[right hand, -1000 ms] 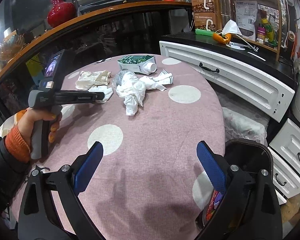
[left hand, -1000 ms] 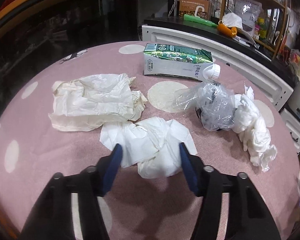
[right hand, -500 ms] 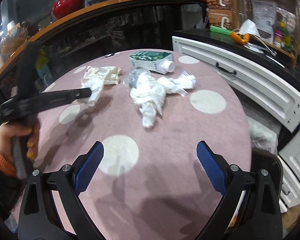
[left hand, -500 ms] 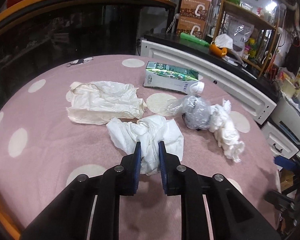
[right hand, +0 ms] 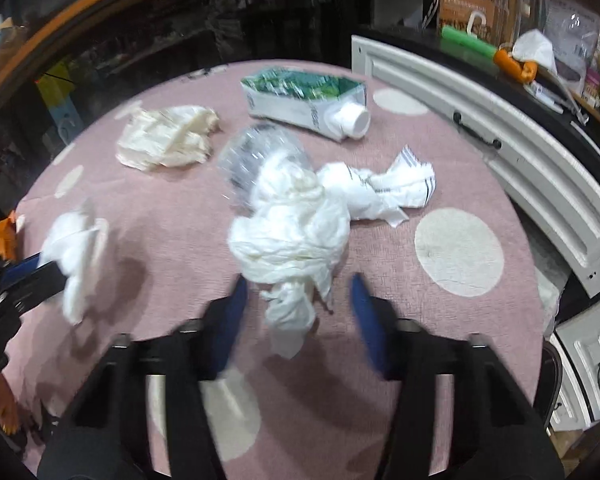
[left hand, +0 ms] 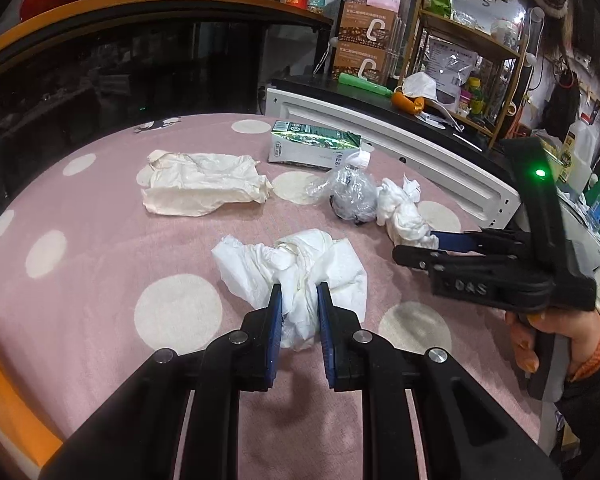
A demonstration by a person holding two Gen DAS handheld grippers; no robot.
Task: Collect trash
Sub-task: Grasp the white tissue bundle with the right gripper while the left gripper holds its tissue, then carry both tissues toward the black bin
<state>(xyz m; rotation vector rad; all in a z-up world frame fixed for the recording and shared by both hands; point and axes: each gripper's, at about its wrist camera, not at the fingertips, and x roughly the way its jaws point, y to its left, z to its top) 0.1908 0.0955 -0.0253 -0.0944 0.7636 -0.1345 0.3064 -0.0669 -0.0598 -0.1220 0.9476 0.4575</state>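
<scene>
- My left gripper (left hand: 298, 300) was clamped on a crumpled white tissue (left hand: 300, 264), its blue pads pressing the wad from both sides just above the pink spotted tabletop (left hand: 100, 264).
- My right gripper (right hand: 298, 292) was closing around a twisted white paper wad (right hand: 292, 236); the wad lay between the pads, which had not yet met it.
- Beyond that wad sat a clear plastic bag (right hand: 256, 156), touching it.
- Farther back lay a green drink carton (right hand: 304, 98) on its side and a cream paper bag (right hand: 164, 136), well apart.
</scene>
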